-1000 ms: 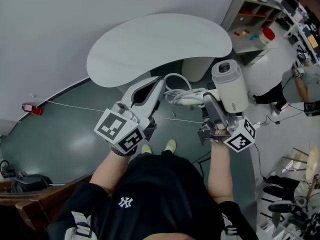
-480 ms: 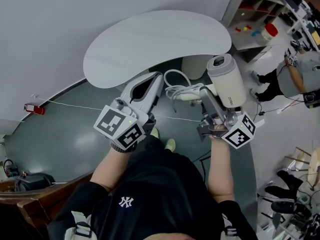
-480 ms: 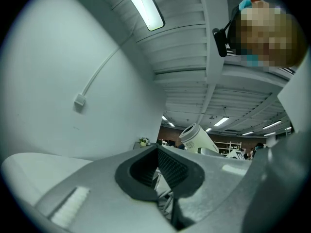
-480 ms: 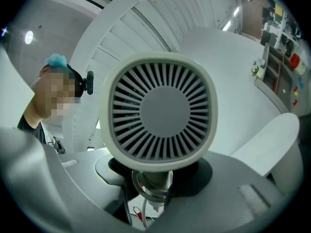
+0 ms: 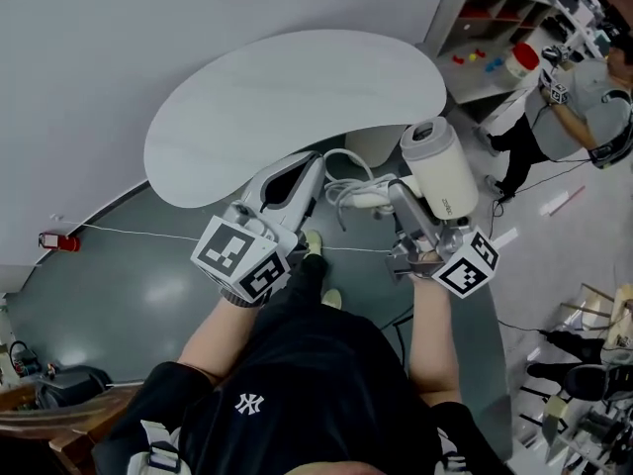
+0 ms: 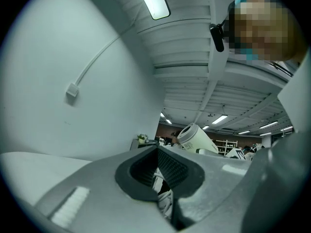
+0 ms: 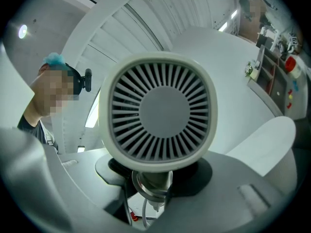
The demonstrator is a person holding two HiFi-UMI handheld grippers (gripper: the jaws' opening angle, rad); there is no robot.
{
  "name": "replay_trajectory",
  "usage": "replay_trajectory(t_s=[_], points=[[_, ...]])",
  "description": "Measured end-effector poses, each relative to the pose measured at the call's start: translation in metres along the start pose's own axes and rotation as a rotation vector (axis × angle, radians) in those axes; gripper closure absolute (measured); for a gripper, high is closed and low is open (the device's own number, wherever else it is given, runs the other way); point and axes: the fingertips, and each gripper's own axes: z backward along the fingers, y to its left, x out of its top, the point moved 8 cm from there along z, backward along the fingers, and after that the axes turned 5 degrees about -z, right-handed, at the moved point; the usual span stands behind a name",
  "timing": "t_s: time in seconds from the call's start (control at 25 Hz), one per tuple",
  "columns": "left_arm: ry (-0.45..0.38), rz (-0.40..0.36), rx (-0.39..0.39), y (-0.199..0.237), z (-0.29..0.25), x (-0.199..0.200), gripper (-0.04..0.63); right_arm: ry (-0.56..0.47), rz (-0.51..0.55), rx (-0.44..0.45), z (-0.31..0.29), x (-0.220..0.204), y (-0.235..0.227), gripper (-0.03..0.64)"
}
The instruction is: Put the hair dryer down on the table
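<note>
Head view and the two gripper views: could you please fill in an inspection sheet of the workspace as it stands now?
Surface: white kidney-shaped table top, bare.
Job's things: white cylindrical hair dryer, held in the air at the table's near edge, not yet set down.
Clutter: nothing seen on the table.
Grippers: right hand-held gripper closed on the dryer's handle; left hand-held gripper closed, with the coiled white power cord showing between its jaws.
Cables: that cord hangs in loops between the grippers; thin white wire crosses the floor.
Surroundings: grey open shelf unit with a red-lidded jar; another person at the right.
</note>
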Motion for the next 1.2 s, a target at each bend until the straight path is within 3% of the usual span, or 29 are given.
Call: replay_trajectory(t_s=[0.24, 0.48, 0.68, 1.2], points=[[0.019, -0.011, -0.019, -0.001, -0.004, 0.004, 0.595, 0.014, -0.011, -0.019, 0.000, 0.000, 0.002, 0.396], [0.058, -0.003, -0.058, 0.089, -0.077, -0.004, 0.595, 0.024, -0.060, -0.074, -0.070, 0.007, -0.085, 0.396], [0.060, 0.000, -0.082, 0.136, -0.103, -0.016, 0.595, 0.045, -0.068, -0.113, -0.106, 0.000, -0.119, 0.396], [0.133, 0.016, -0.093, 0.183, -0.166, -0.059, 0.595, 0.139, -0.130, -0.182, -0.136, -0.005, -0.203, 0.397]])
